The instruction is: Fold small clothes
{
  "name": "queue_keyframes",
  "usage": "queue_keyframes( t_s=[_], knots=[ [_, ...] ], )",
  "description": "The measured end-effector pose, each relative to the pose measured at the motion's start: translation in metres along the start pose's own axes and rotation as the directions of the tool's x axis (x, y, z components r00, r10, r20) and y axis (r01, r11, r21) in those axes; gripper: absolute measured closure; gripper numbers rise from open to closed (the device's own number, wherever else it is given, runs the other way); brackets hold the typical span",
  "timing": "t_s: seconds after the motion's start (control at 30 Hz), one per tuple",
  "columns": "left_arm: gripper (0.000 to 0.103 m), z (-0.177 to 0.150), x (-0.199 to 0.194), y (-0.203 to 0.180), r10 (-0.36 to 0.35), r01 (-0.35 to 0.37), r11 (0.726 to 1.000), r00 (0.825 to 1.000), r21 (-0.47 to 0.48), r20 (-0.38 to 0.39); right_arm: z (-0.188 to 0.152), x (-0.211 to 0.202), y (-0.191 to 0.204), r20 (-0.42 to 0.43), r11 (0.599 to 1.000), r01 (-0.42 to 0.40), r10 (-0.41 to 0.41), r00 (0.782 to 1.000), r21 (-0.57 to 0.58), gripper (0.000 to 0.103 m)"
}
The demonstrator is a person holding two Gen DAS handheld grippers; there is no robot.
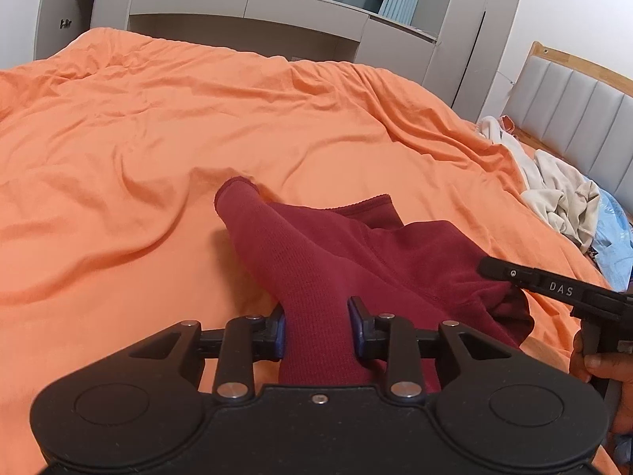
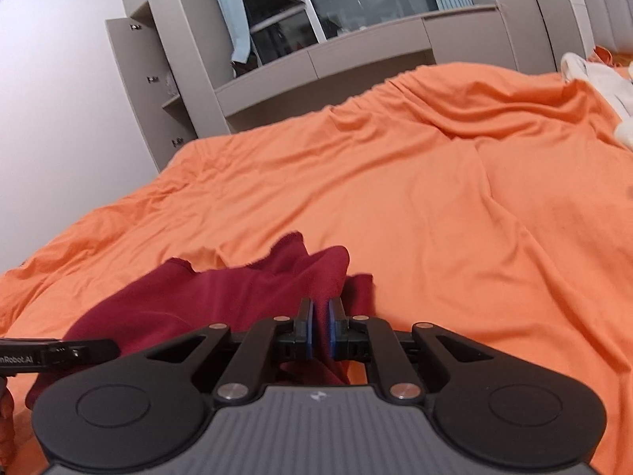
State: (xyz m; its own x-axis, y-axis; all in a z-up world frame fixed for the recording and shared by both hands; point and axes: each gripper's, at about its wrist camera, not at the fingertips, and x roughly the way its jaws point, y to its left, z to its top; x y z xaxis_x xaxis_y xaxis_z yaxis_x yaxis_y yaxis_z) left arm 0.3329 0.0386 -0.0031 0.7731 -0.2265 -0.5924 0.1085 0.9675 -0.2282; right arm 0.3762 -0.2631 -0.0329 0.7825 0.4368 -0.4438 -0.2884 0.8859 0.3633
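Red top (image 1: 356, 253) lying bunched near the middle of the orange bed (image 1: 158, 138). Left gripper (image 1: 316, 328) pinched on a sleeve, jaws partly apart. Right gripper (image 2: 320, 330) squeezed nearly closed on the cloth's other side. Probably spreading step; next, likely pulling flat.

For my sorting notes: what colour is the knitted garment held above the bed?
Dark red knitted garment, plain, without pattern; the left wrist view shows it best.

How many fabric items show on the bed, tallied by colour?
Dark red garment: 1
Orange bed cover: 1
Cream clothes by the headboard: 1 pile, count unclear
Light blue cloth: 1
Total: 4
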Motion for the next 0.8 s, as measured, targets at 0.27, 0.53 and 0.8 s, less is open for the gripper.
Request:
queue_keyframes(
  t_s=[0.27,0.53,0.8],
  knots=[
    [0.063,-0.001,0.002,0.002,0.014,-0.015,1.0,1.0,-0.021,-0.013,-0.003,0.001,-0.003,-0.023,1.0,0.019,-0.018,1.0,0.017,0.08],
    [0.032,0.0,-0.002,-0.002,0.064,-0.064,0.998,0.998,-0.009,-0.006,-0.003,-0.008,-0.001,-0.008,0.999,0.038,-0.038,0.999,0.006,0.047],
    [0.005,0.002,-0.026,-0.008,0.095,-0.095,0.996,0.993,-0.005,0.065,-0.003,-0.035,0.013,0.036,0.998,0.036,-0.034,0.999,-0.056,0.014]
  ],
)
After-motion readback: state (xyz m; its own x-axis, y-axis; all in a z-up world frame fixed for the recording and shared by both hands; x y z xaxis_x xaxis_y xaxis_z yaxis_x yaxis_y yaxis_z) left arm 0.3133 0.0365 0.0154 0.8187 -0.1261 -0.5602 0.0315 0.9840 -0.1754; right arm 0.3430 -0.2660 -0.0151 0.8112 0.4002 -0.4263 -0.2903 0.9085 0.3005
